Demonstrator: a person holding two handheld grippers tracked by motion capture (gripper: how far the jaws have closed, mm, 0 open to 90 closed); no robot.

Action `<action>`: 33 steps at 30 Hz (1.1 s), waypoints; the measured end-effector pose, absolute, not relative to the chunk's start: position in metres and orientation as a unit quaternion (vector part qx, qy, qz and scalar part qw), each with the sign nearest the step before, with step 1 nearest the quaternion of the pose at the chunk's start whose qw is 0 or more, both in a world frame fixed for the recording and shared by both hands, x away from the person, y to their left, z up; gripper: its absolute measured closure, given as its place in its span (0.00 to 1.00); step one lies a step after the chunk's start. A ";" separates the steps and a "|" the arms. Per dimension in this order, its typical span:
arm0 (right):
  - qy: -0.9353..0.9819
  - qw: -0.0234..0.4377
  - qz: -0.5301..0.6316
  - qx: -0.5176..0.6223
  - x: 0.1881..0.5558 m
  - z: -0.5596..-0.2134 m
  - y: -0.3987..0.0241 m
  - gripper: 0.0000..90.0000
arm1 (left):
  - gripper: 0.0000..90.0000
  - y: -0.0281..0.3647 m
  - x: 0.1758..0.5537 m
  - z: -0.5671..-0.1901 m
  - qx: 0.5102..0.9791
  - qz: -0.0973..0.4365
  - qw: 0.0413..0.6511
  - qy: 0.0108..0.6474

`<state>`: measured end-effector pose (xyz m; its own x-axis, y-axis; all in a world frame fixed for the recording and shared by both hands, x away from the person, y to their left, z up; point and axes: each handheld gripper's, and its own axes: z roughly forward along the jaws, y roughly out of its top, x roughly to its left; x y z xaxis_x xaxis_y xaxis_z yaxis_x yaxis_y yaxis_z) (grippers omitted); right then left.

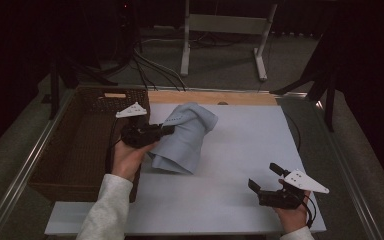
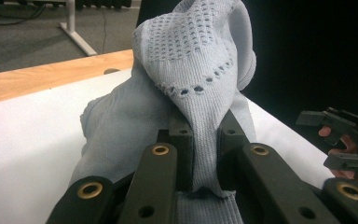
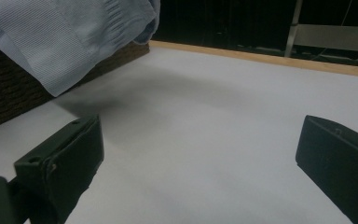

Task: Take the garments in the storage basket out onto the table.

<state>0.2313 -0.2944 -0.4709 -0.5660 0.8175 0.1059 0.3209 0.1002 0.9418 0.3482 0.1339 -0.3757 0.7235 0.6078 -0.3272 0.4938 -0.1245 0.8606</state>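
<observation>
left claw (image 1: 171,129) pinches a fold of the pale blue knit garment (image 1: 185,140), its black jaws nearly together with cloth between them; the left gripper view shows this up close (image 2: 205,140), fabric squeezed between the pads and rising in a peak with a band of small holes. the high view hides the grip itself behind hand and claw body. the garment hangs bunched above the white tabletop (image 1: 240,165), just beside the brown wicker basket (image 1: 70,150), lower hem draping down; whether the hem touches the tabletop is hard to tell. inside of the basket is dark, contents unreadable. right claw (image 1: 265,177) sits near the front right corner of the tabletop, jaws spread wide, nothing between them; the right gripper view (image 3: 196,158) confirms bare white surface between the two pads. that view also catches a ribbed edge of the garment (image 3: 65,37) at top left, cut off by the frame, with the basket wall (image 3: 9,98) behind it. in the left gripper view the right claw (image 2: 345,140) appears far right, partly cropped, against black background. the room beyond the tabletop is dim.
</observation>
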 end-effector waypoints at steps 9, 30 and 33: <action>0.705 0.232 0.535 0.404 0.231 -0.471 -0.295 0.01 | 0.91 0.131 0.349 -0.380 0.751 0.053 0.545 0.370; 0.705 0.232 0.535 0.403 0.231 -0.471 -0.294 0.01 | 0.91 0.124 0.349 -0.395 0.750 0.062 0.531 0.390; 0.705 0.232 0.535 0.403 0.231 -0.471 -0.294 0.01 | 0.91 0.122 0.349 -0.397 0.750 0.062 0.528 0.392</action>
